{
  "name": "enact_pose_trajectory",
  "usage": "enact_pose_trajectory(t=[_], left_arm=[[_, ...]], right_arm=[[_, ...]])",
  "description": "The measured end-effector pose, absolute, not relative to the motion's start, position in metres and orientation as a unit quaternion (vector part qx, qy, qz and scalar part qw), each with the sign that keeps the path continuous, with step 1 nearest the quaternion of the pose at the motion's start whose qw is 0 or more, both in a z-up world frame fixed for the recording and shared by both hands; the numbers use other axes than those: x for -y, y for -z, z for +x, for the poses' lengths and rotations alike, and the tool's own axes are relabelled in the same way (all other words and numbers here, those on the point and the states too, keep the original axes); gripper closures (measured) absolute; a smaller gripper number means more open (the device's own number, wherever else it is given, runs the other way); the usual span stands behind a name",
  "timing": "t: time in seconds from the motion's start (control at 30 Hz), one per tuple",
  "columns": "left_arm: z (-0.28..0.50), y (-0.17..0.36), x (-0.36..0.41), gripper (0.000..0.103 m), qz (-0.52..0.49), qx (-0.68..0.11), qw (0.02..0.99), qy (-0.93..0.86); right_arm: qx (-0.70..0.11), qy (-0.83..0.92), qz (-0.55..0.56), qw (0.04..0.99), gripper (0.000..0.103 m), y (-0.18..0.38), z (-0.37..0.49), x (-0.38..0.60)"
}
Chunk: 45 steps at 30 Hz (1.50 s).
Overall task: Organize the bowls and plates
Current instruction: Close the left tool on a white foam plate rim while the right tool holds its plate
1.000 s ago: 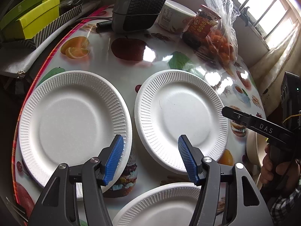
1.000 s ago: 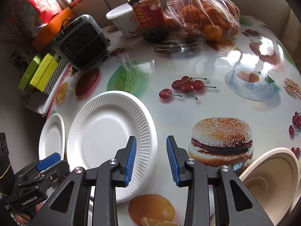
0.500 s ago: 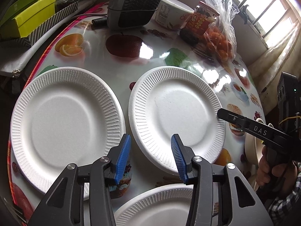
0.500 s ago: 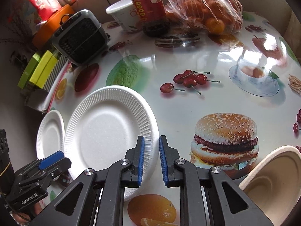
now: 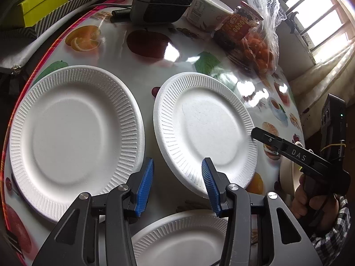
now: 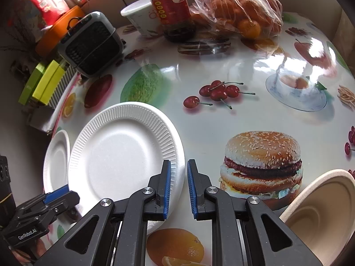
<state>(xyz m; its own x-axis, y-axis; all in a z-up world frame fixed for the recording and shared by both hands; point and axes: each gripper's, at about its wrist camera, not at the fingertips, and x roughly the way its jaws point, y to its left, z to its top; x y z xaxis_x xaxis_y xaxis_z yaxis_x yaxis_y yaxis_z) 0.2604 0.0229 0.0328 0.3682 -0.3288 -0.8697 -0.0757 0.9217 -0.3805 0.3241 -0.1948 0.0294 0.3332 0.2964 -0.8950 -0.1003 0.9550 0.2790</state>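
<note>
Left gripper (image 5: 175,186): jaws apart, have just been closing, nothing between the pads. Left wrist view: near plate (image 5: 177,232) at 6 o'clock, left plate (image 5: 73,133) at 10, middle plate (image 5: 204,128) at 1. Right gripper (image 6: 179,188) is clamped on the middle plate's 3 o'clock rim. Bowl (image 6: 321,217) sits at 4 in the right wrist view, on the table (image 6: 199,119).

Three white foam plates (image 5: 75,130) lie on the desk (image 6: 221,119), with one tan bowl (image 6: 321,217), one jar (image 6: 172,11), one tub (image 6: 139,17), one bag of oranges (image 6: 239,13) and one small heater (image 6: 91,44).
</note>
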Motion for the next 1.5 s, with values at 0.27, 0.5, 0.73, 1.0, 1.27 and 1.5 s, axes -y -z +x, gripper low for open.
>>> enact_pose_trajectory(t=[0.27, 0.5, 0.73, 1.0, 1.27, 1.5], left_arm=[[0.261, -0.036, -0.021, 0.067, -0.178, -0.549, 0.813, 0.076], [0.262, -0.038, -0.025, 0.083, -0.184, -0.540, 0.819, 0.069], [0.262, -0.038, -0.024, 0.085, -0.181, -0.539, 0.820, 0.067], [0.264, -0.034, -0.028, 0.085, -0.180, -0.545, 0.817, 0.059], [0.267, -0.030, -0.028, 0.085, -0.179, -0.550, 0.814, 0.054], [0.267, -0.027, -0.029, 0.085, -0.180, -0.554, 0.811, 0.053]], right_arm=[[-0.565, -0.120, 0.086, 0.812, 0.090, -0.030, 0.324, 0.195], [-0.566, -0.118, 0.085, 0.812, 0.090, -0.030, 0.324, 0.195], [-0.564, -0.123, 0.088, 0.812, 0.092, -0.031, 0.323, 0.193], [-0.558, -0.105, 0.091, 0.818, 0.092, -0.032, 0.325, 0.198], [-0.567, -0.111, 0.123, 0.807, 0.085, -0.027, 0.329, 0.203], [-0.570, -0.118, 0.120, 0.804, 0.082, -0.025, 0.328, 0.194]])
